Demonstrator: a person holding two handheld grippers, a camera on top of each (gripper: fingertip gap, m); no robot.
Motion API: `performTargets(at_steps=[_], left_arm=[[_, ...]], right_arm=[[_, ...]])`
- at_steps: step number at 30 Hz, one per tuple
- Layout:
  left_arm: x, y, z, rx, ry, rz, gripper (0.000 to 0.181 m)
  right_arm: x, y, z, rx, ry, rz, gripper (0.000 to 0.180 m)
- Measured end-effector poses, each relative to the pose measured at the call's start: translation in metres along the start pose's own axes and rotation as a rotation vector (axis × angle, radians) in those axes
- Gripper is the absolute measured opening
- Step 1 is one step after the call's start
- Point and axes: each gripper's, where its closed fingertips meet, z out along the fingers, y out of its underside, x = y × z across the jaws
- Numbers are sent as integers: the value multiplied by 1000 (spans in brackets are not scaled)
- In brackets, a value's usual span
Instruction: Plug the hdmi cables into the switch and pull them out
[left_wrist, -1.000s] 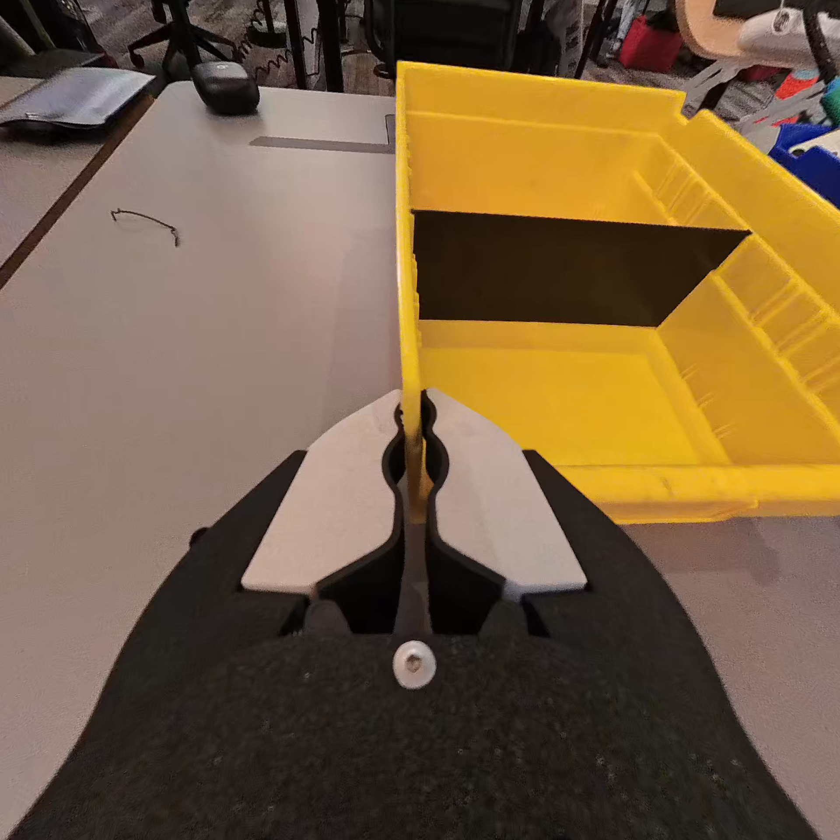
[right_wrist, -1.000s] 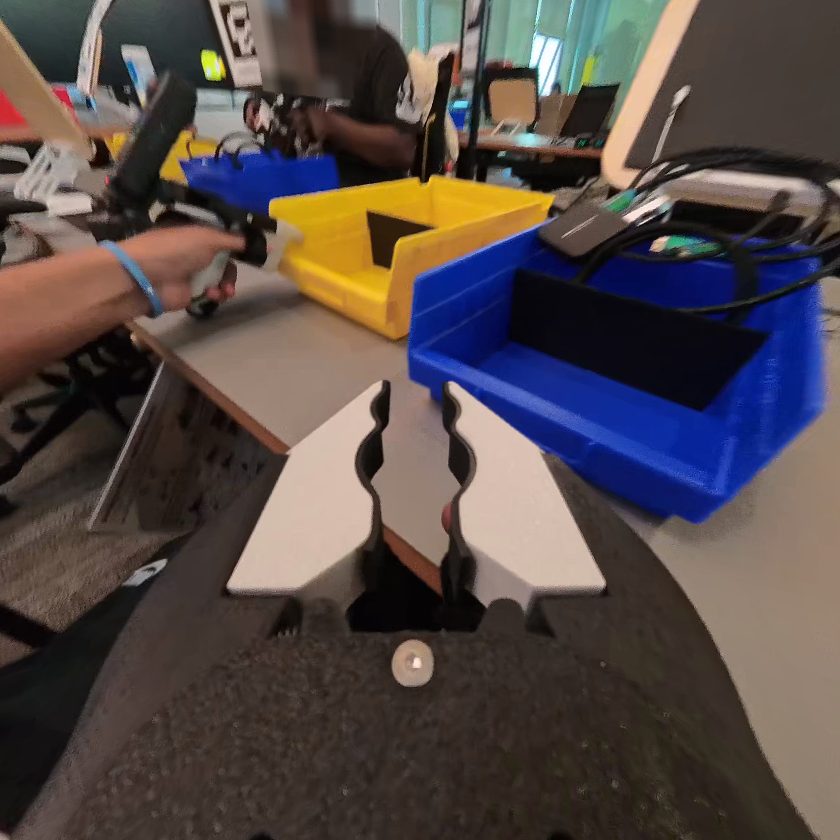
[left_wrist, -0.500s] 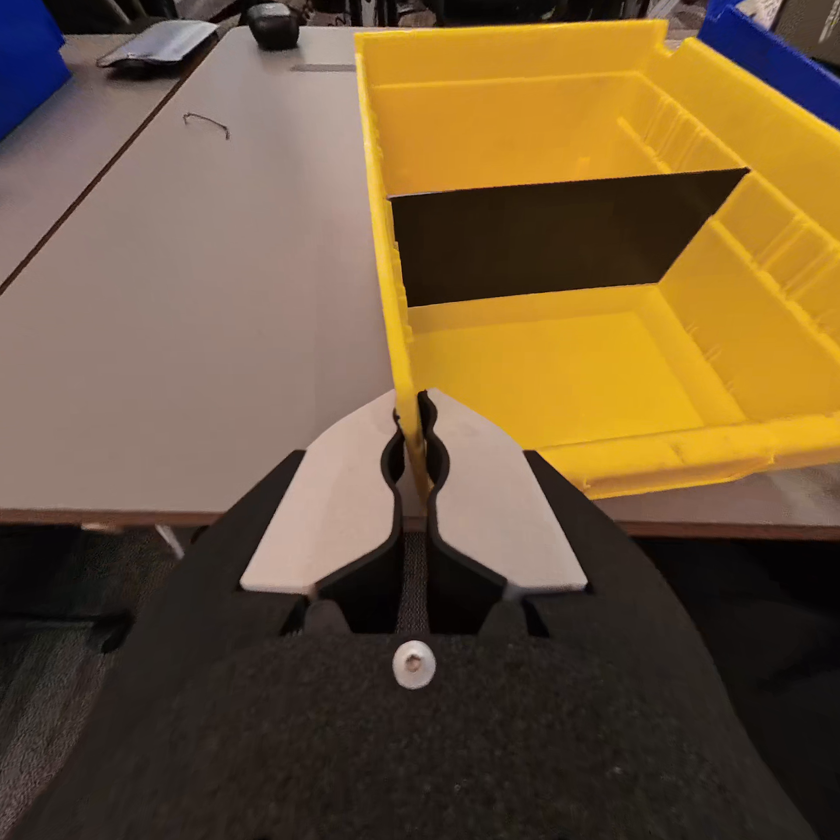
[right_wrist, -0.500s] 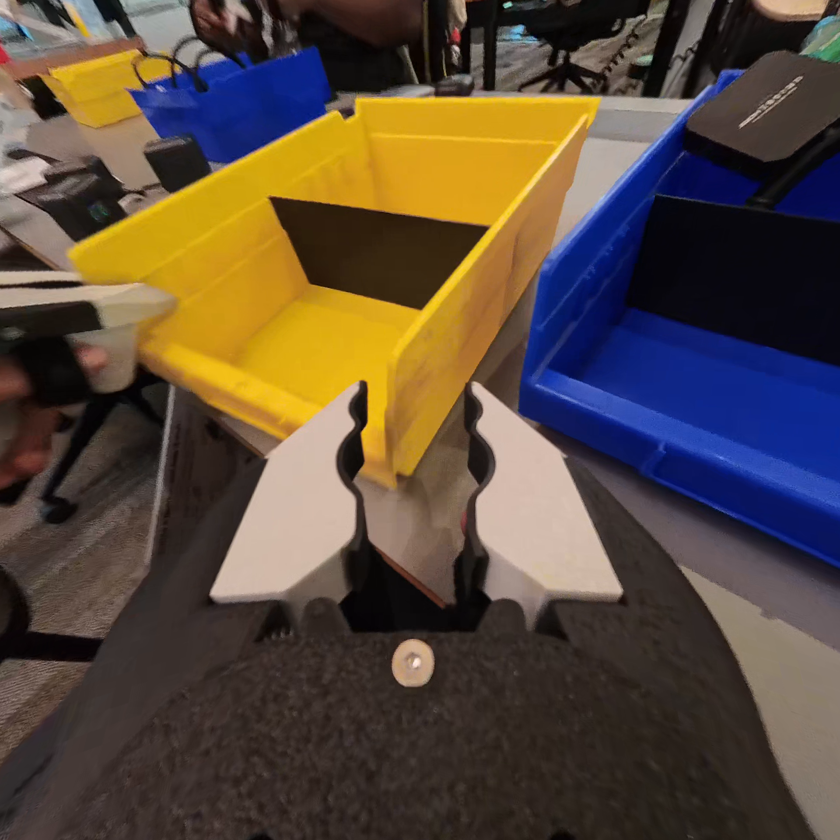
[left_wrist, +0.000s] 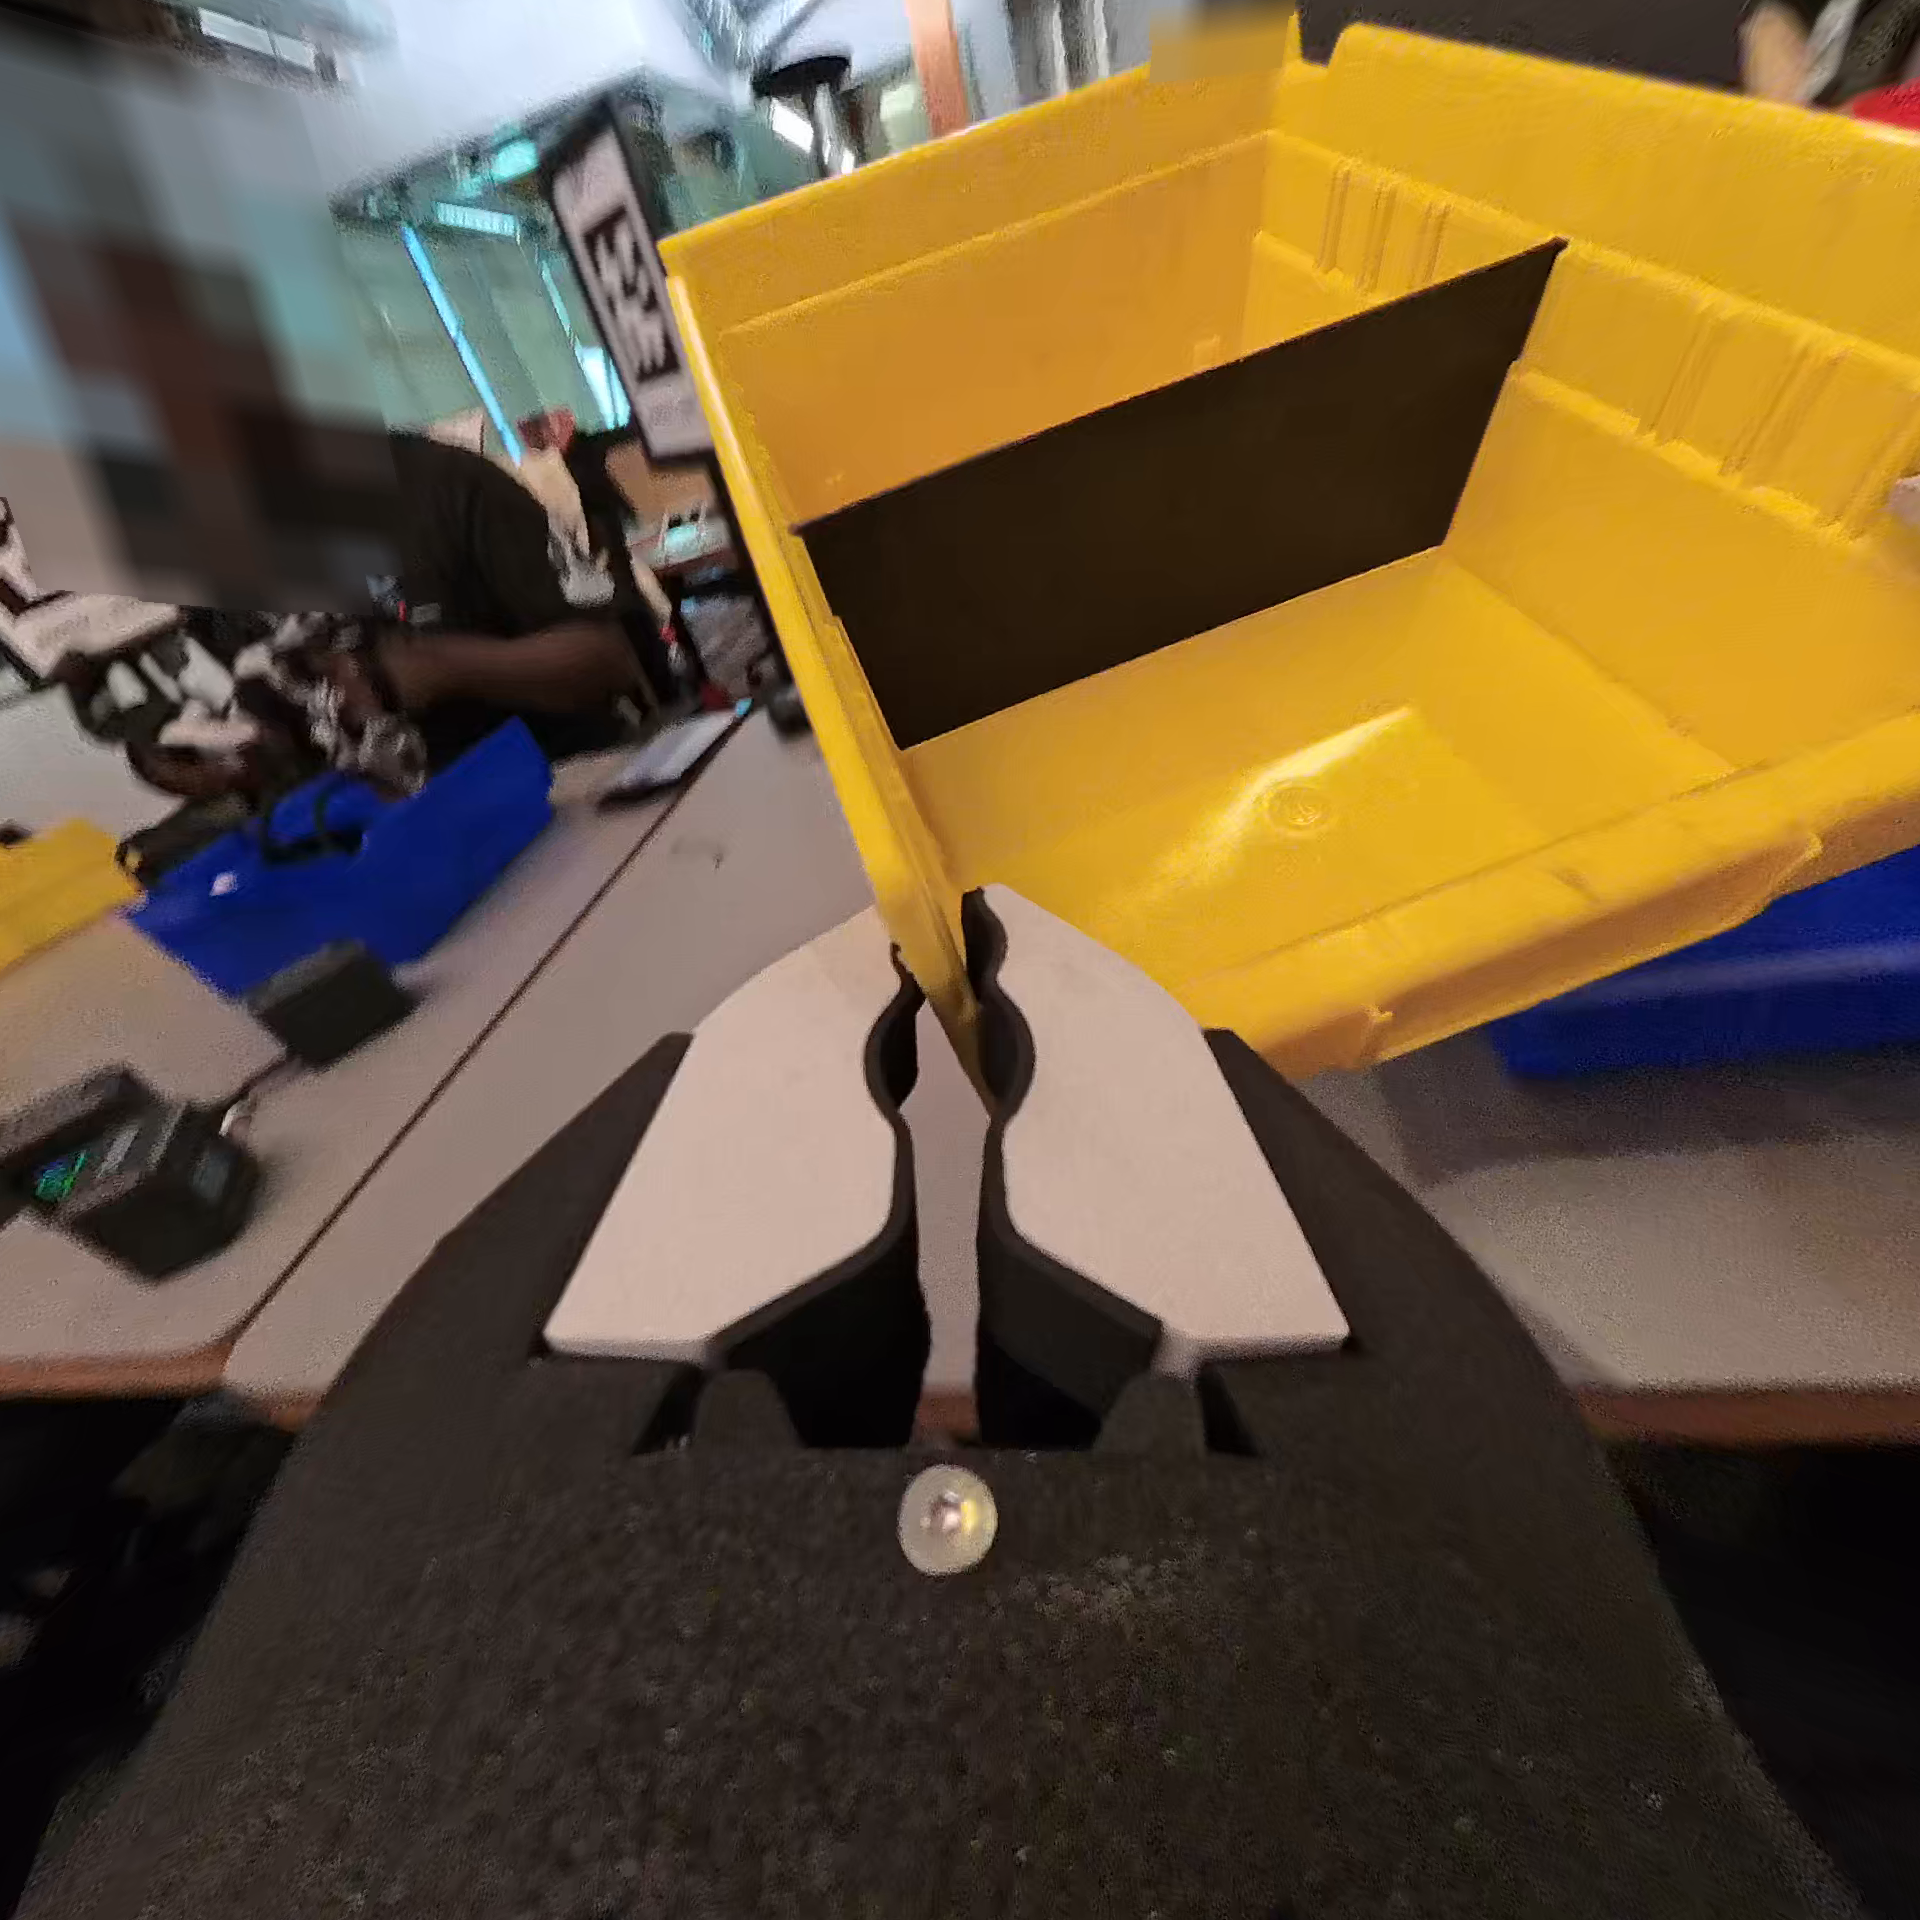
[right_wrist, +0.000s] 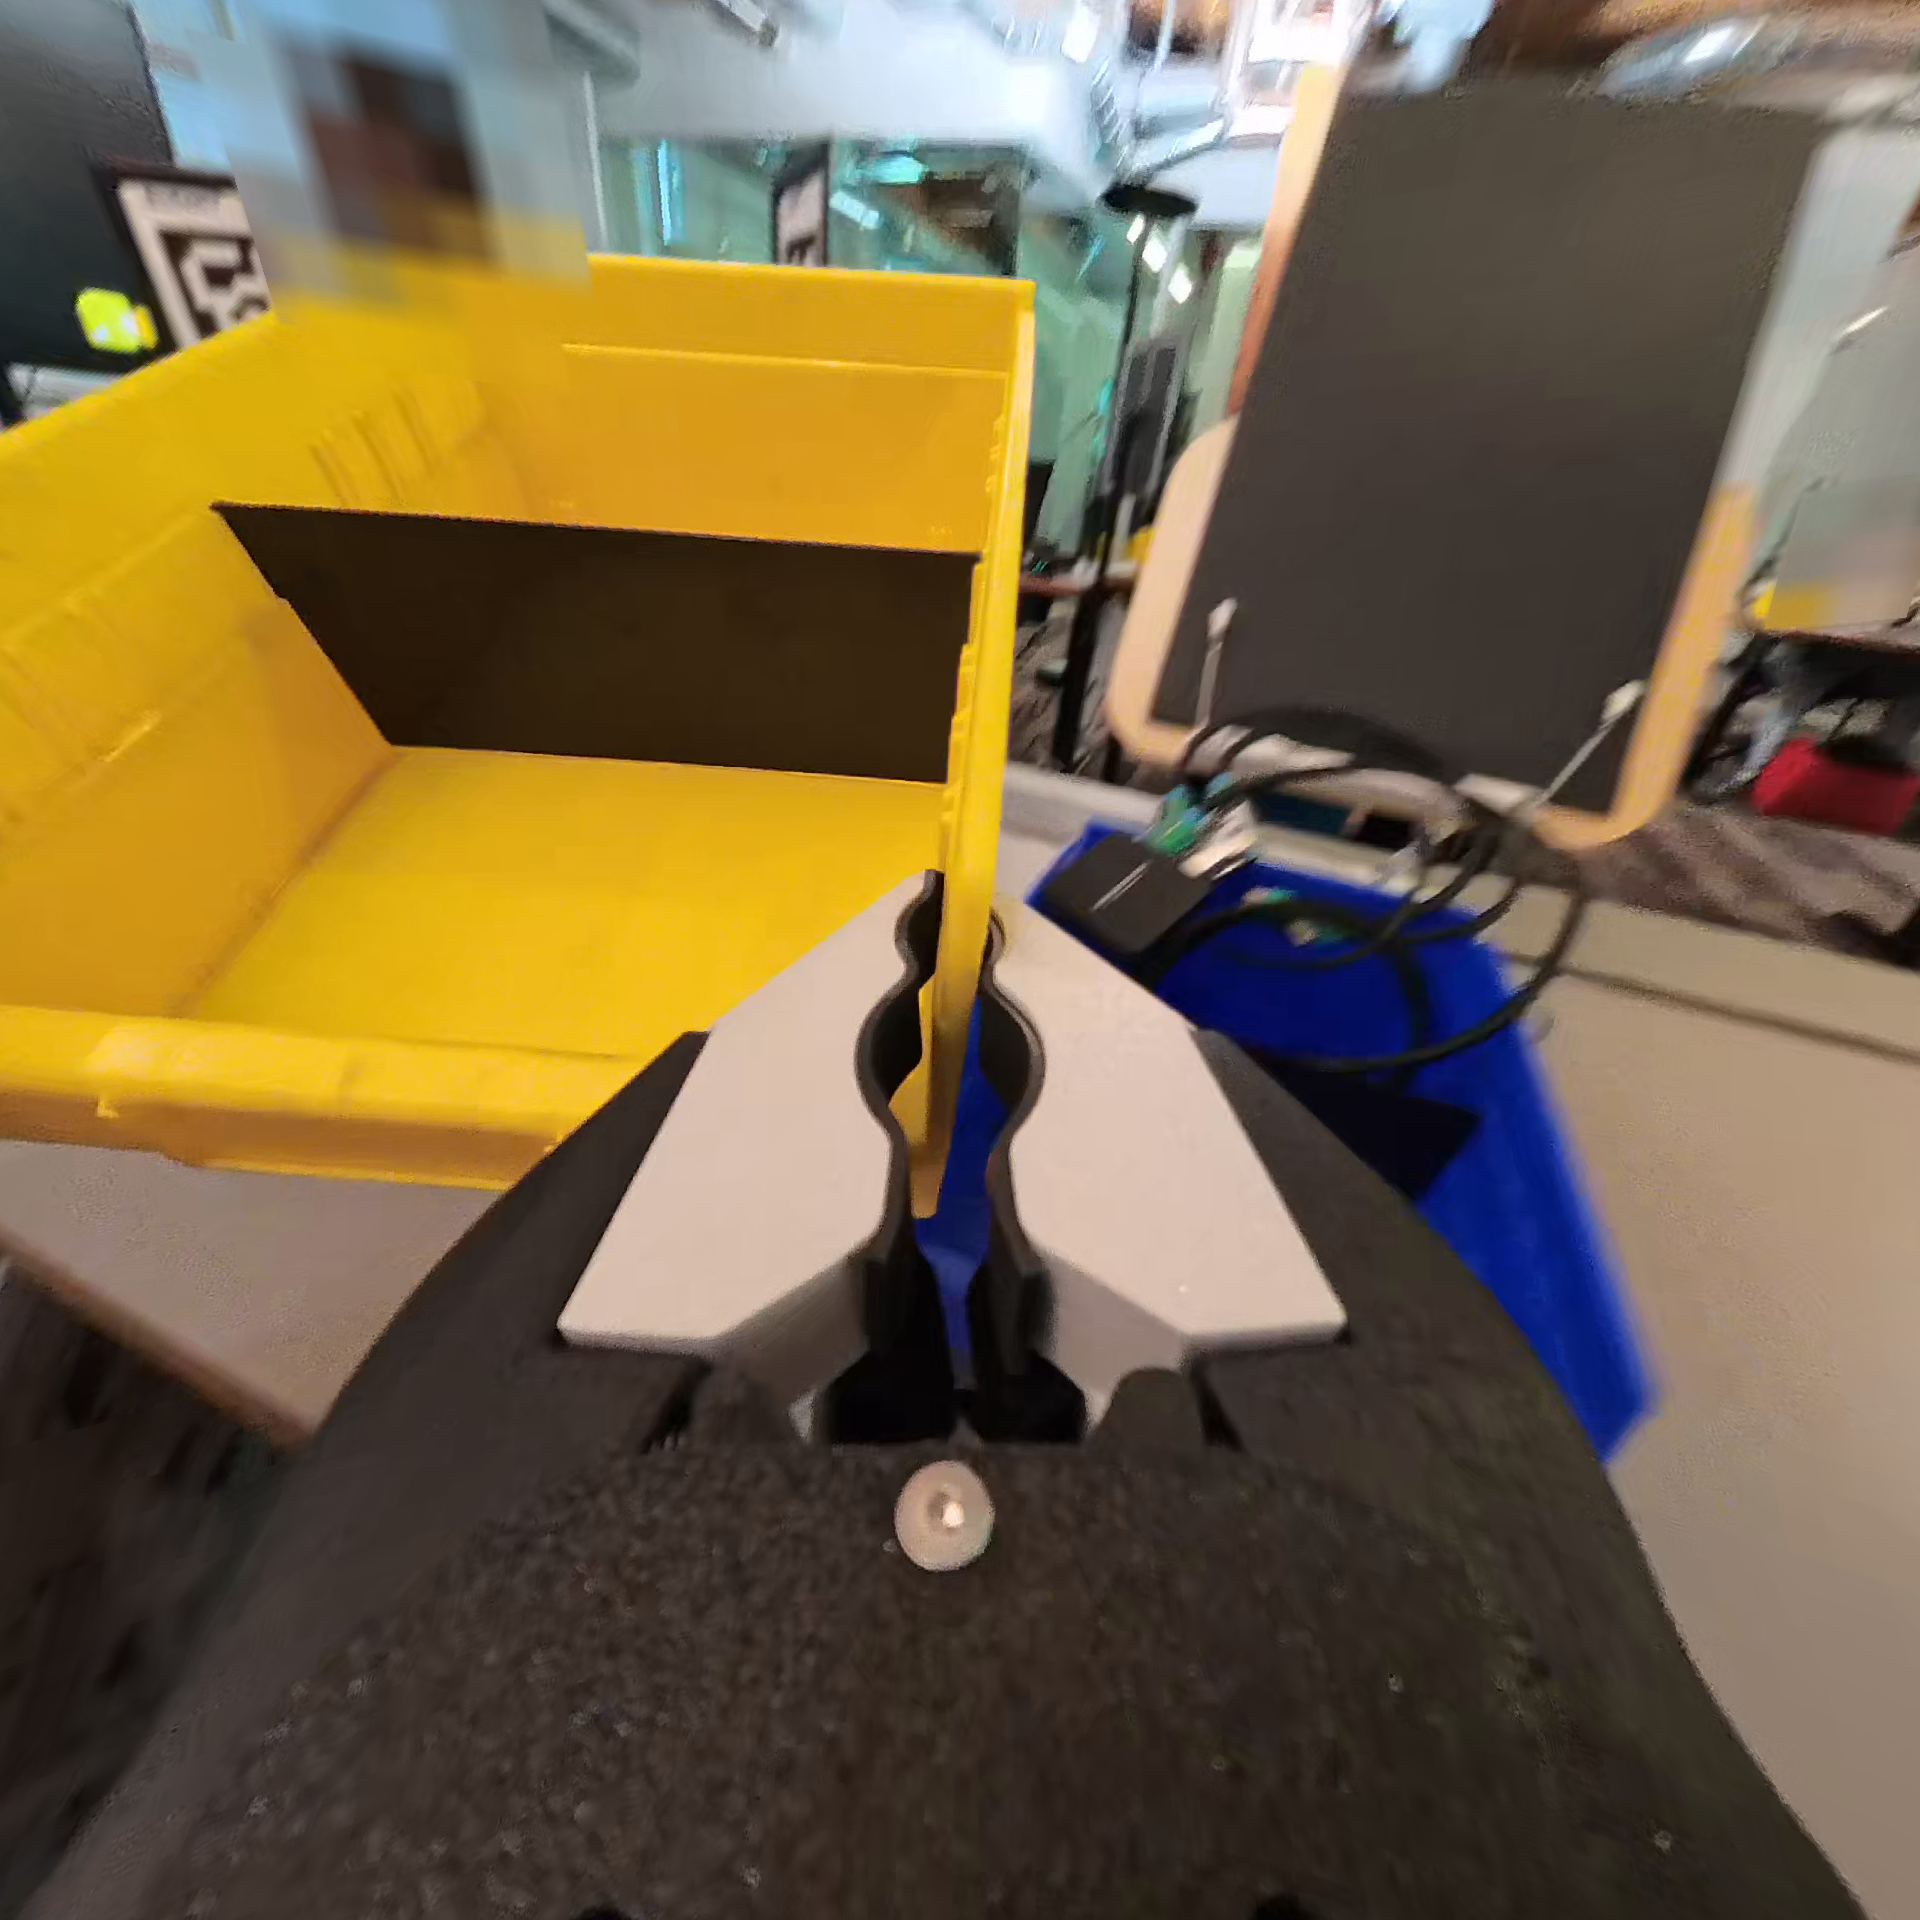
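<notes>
Left gripper clamped on yellow bin left wall; right gripper clamped on its right wall; bin off the table, over blue bin

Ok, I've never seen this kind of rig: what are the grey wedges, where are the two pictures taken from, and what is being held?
No robot here: a person holds a hand-held gripper in each hand, each carrying a camera that looks along its two grey fingers. The left gripper pinches the left side wall of the yellow bin; the right gripper pinches its right wall. The bin, split by a black divider, looks empty and tilted, apparently lifted above the grey table. Behind sits a blue bin holding black cables and a black box, likely the switch.
</notes>
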Motion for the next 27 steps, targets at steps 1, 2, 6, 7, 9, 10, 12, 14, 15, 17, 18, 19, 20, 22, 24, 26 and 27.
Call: performTargets(at_steps=[1,2,6,7,9,10,12,14,15,17,18,19,20,22,24,26,27], left_arm=[[13,-20,6,37,22,6,6],[28,-39,14,71,49,14,6],[120,-108,52,162,198,54,7],[152,-121,62,174,237,80,8],[223,-138,80,171,300,131,9],[260,-141,88,152,325,146,9],[335,-136,99,94,389,149,10],[404,-114,104,18,455,117,10],[435,-99,105,-19,480,107,10],[482,-66,107,-91,521,88,10],[497,-50,108,-125,538,82,10],[506,-37,108,-154,549,76,9],[511,-26,109,-177,552,71,9],[512,-11,113,-200,541,72,8],[508,-4,120,-196,513,89,9],[505,2,131,-230,504,69,9],[505,7,136,-269,513,35,9]], right_arm=[[18,-16,-4,32,29,-12,1],[40,-31,-8,60,61,-24,1],[146,-68,-26,101,167,-85,3],[180,-70,-30,101,193,-76,3],[254,-59,-39,63,290,-24,1],[291,-49,-44,32,338,12,2],[359,-19,-57,-39,386,85,2],[417,20,-75,-128,400,116,1],[441,41,-84,-183,413,111,1],[475,84,-101,-280,440,105,1],[485,105,-106,-327,442,101,1],[490,123,-110,-368,439,109,1],[491,139,-110,-397,430,132,1],[489,164,-106,-429,412,177,1],[486,176,-95,-421,395,192,1],[485,182,-83,-432,396,221,2],[485,186,-78,-457,404,237,2]])
